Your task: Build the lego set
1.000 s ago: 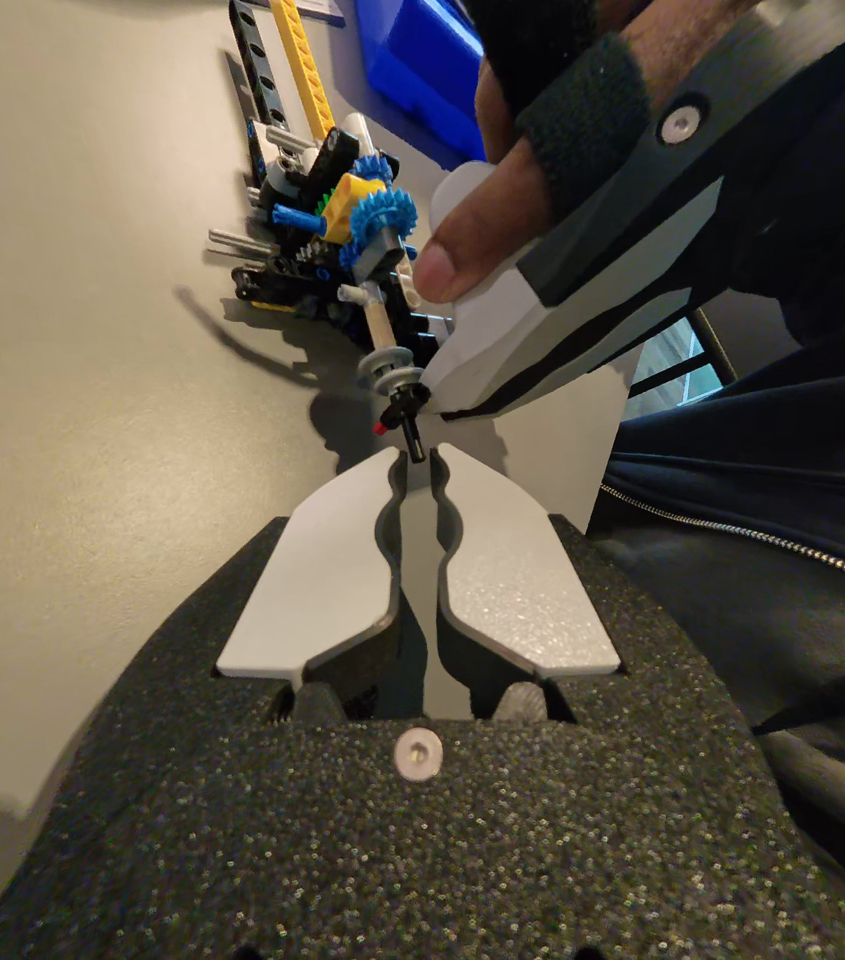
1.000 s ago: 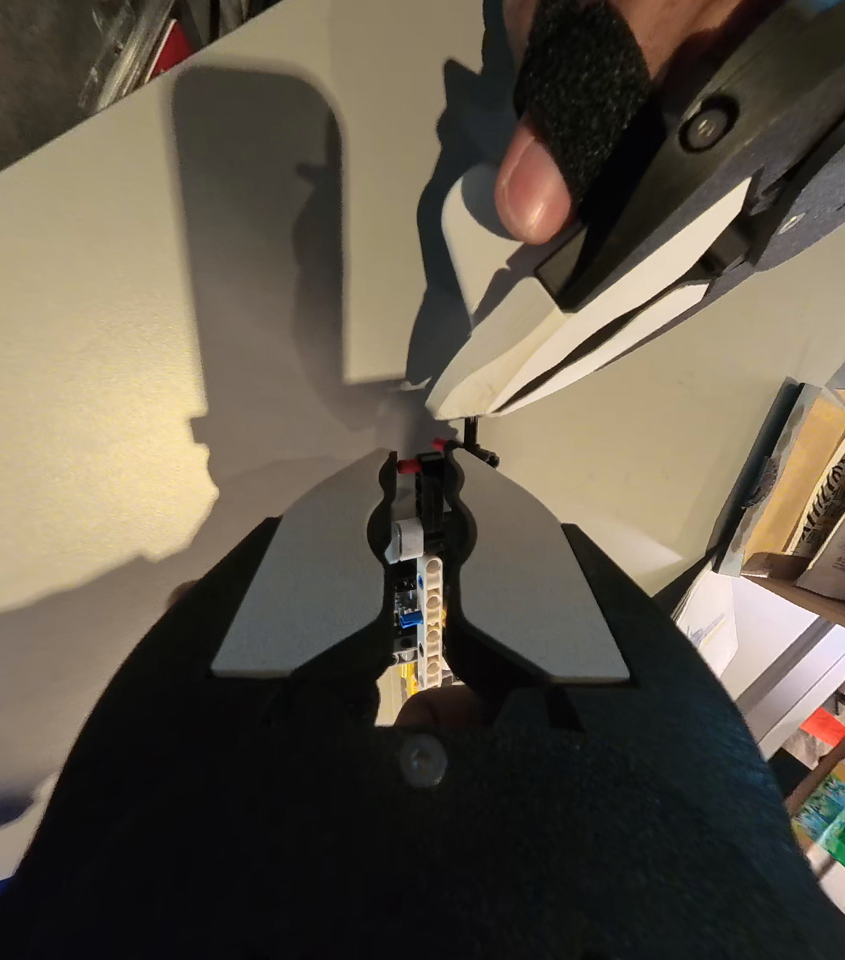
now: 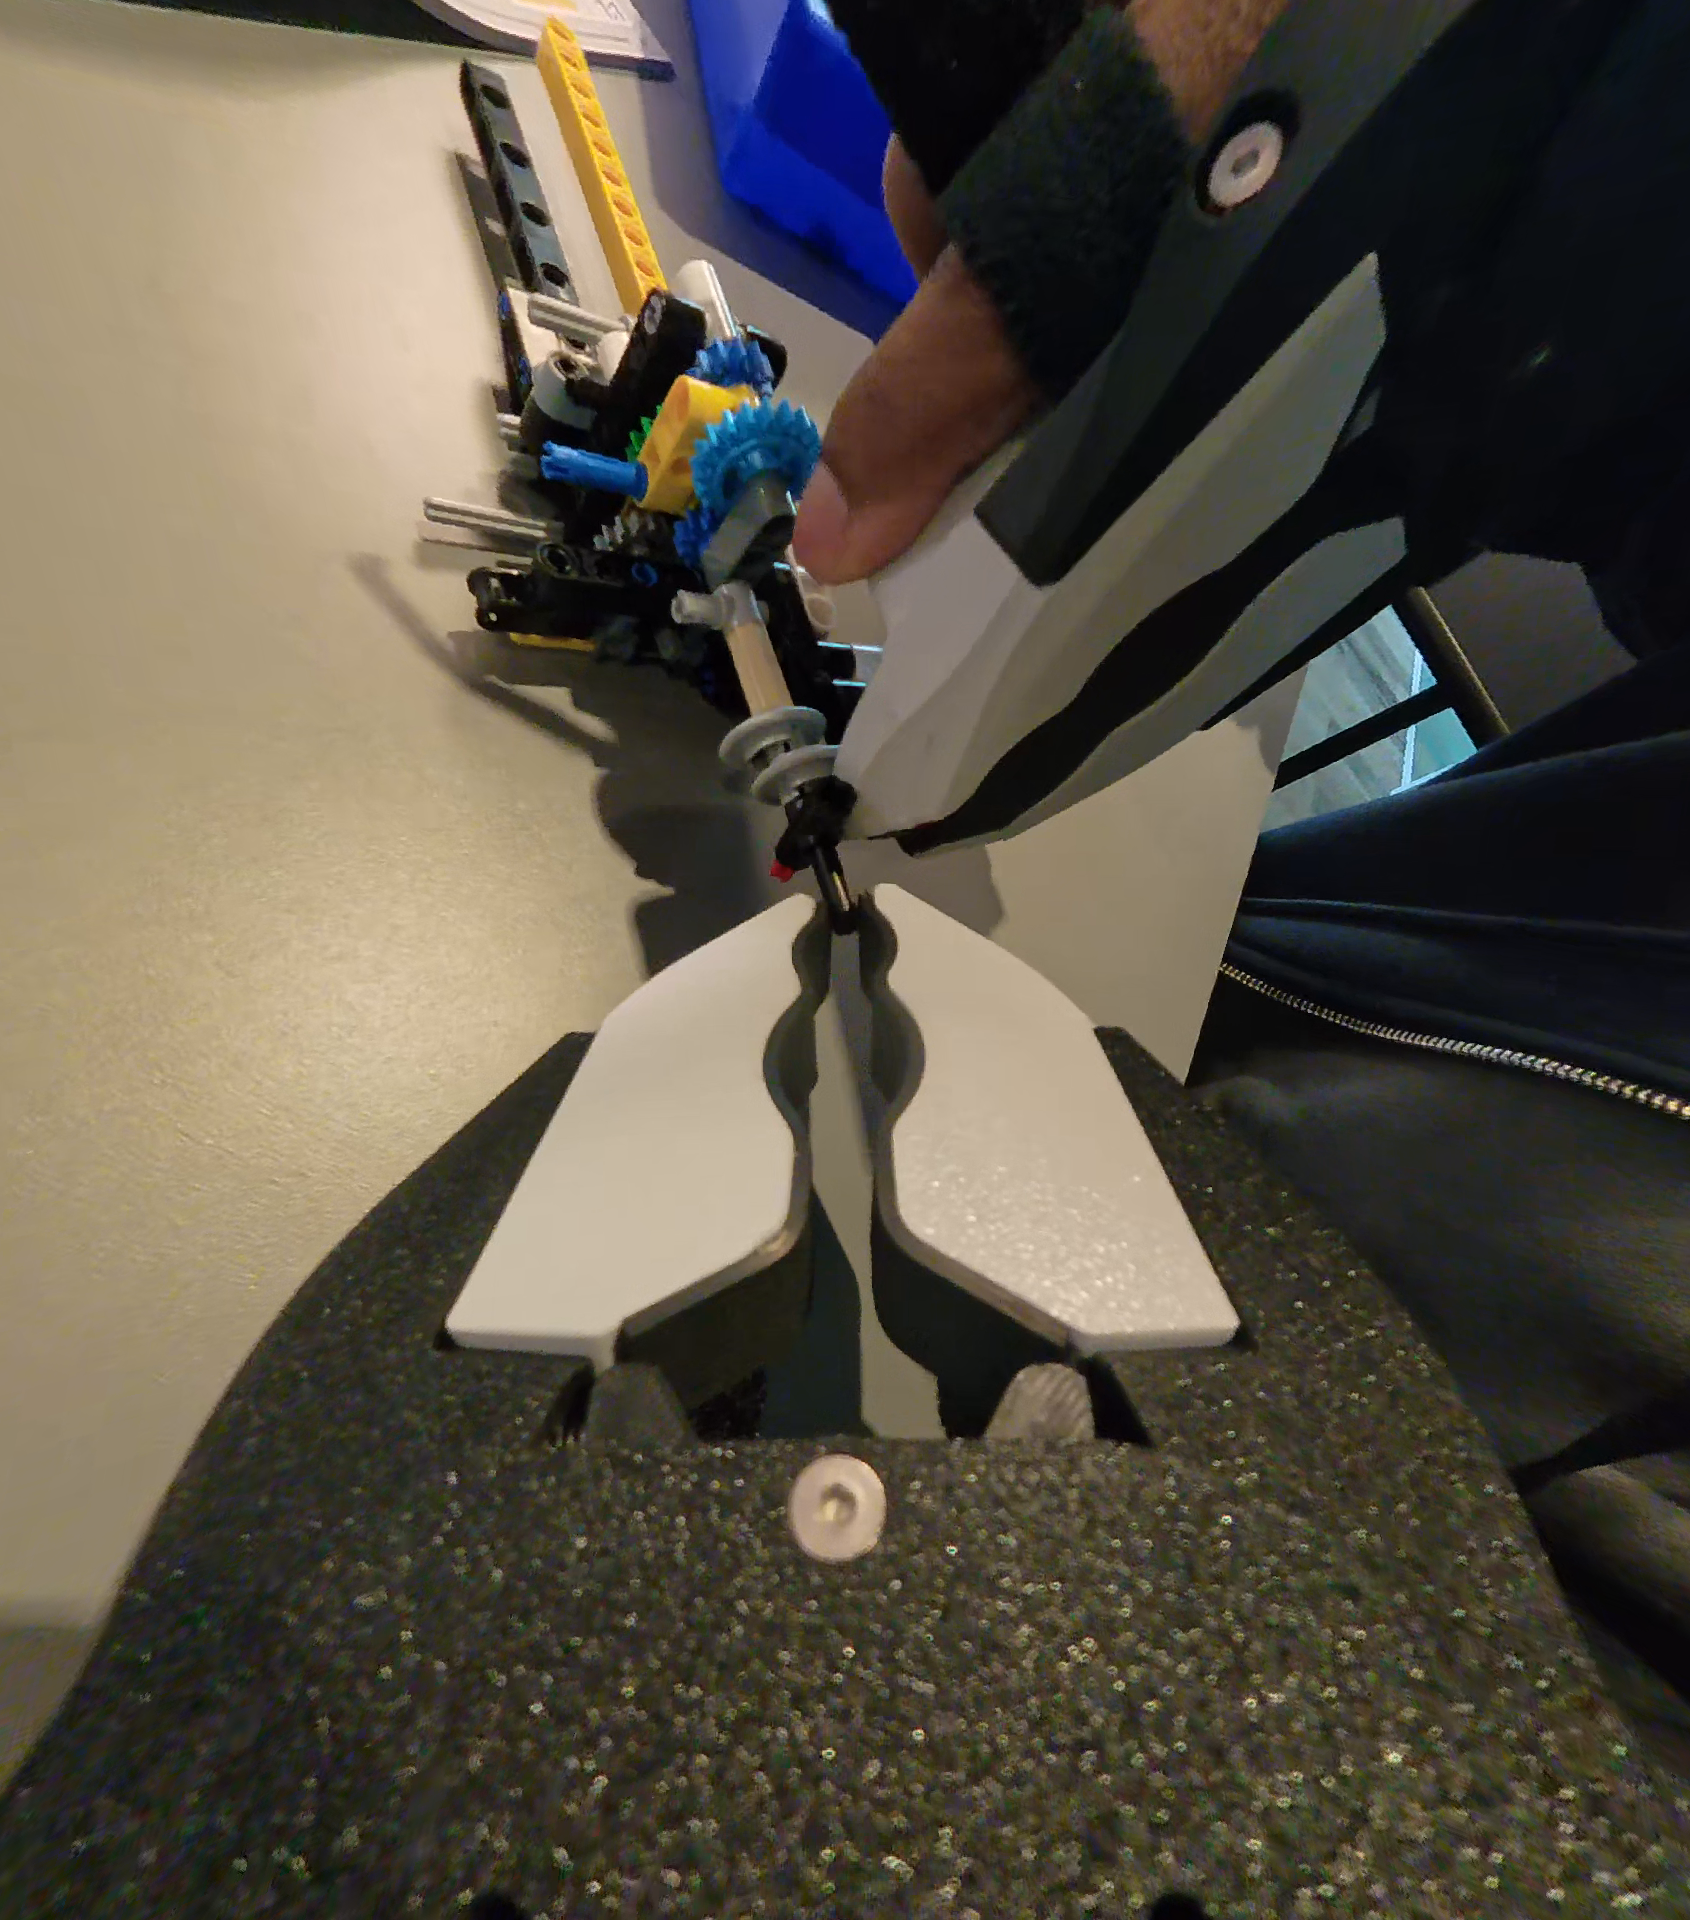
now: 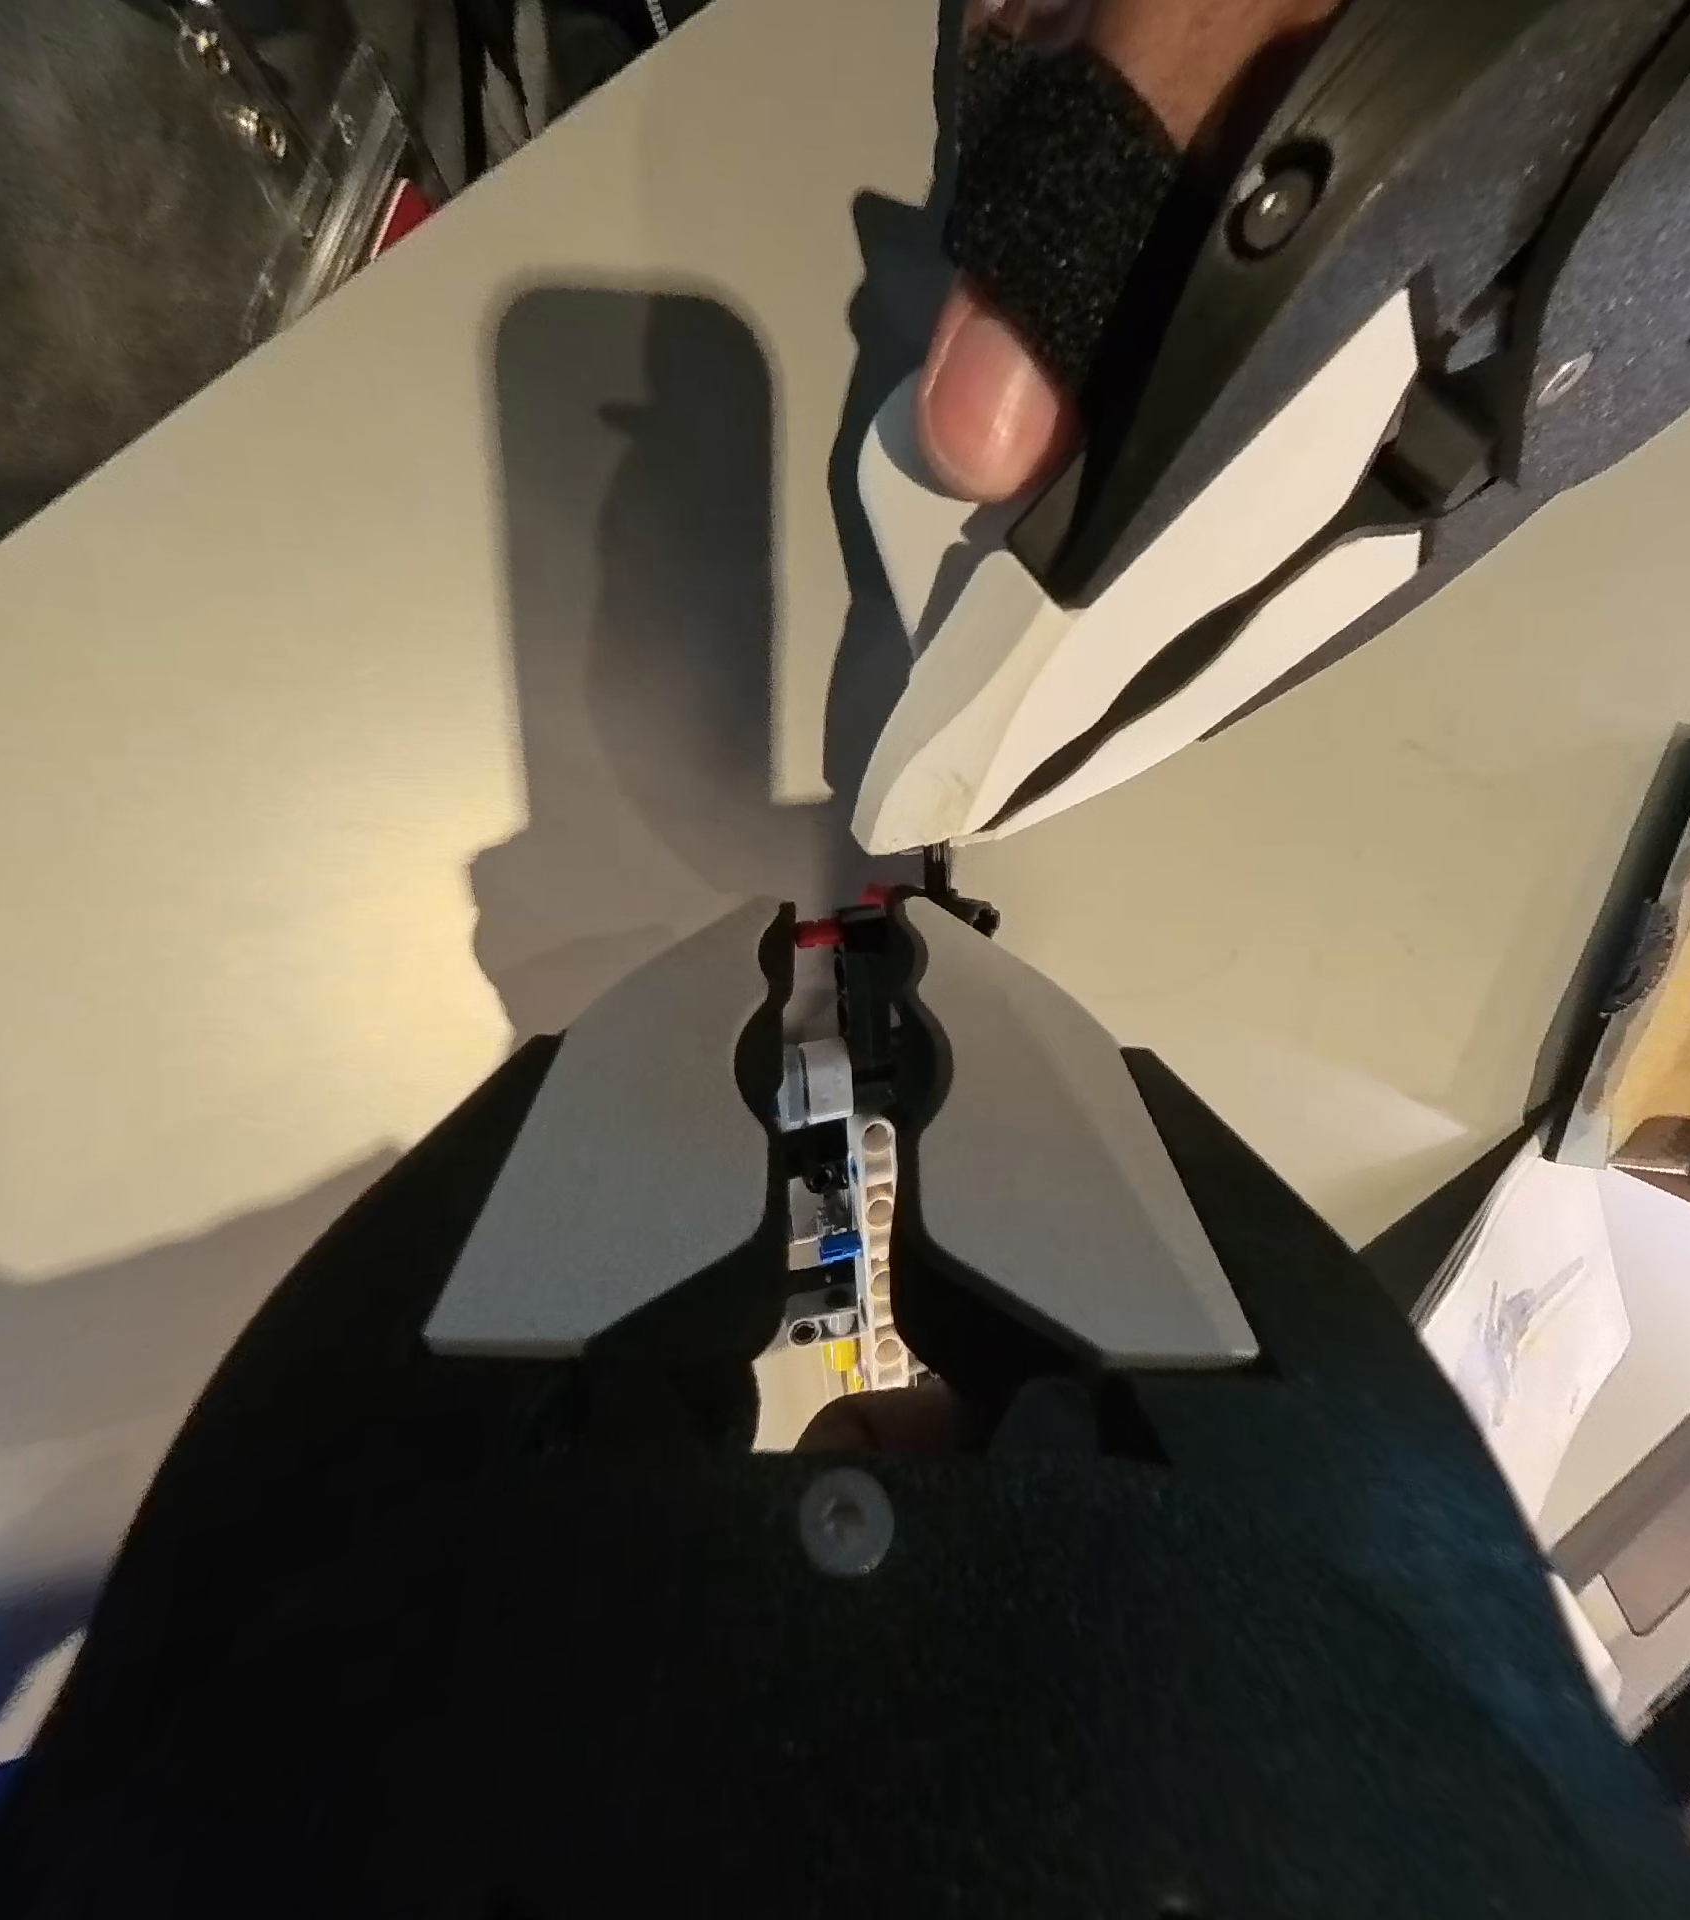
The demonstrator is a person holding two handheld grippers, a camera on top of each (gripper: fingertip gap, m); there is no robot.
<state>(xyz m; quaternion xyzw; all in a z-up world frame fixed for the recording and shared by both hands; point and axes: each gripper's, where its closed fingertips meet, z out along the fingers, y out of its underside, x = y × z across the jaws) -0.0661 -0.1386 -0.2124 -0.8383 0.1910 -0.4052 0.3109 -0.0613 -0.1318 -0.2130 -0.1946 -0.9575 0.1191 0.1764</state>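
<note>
left gripper point(image 3: 846, 914) pinching black pin point(image 3: 833, 883) | right gripper point(image 4: 846, 925) clamped on lego model point(image 4: 846, 1174) | tips meet by table point(image 3: 145, 831) edge, open tabletop left

Lego model point(image 3: 654, 499) on table point(image 3: 145, 727), bin point(image 3: 799, 156) behind, beside booklet point(image 3: 550, 26).

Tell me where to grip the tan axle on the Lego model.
Grip the tan axle on its bare stretch between the blue gear and the grey flanged bush, tongs across it. Come from the bare-table side: the right tongs, holding the model's end, crowd the other.
</note>
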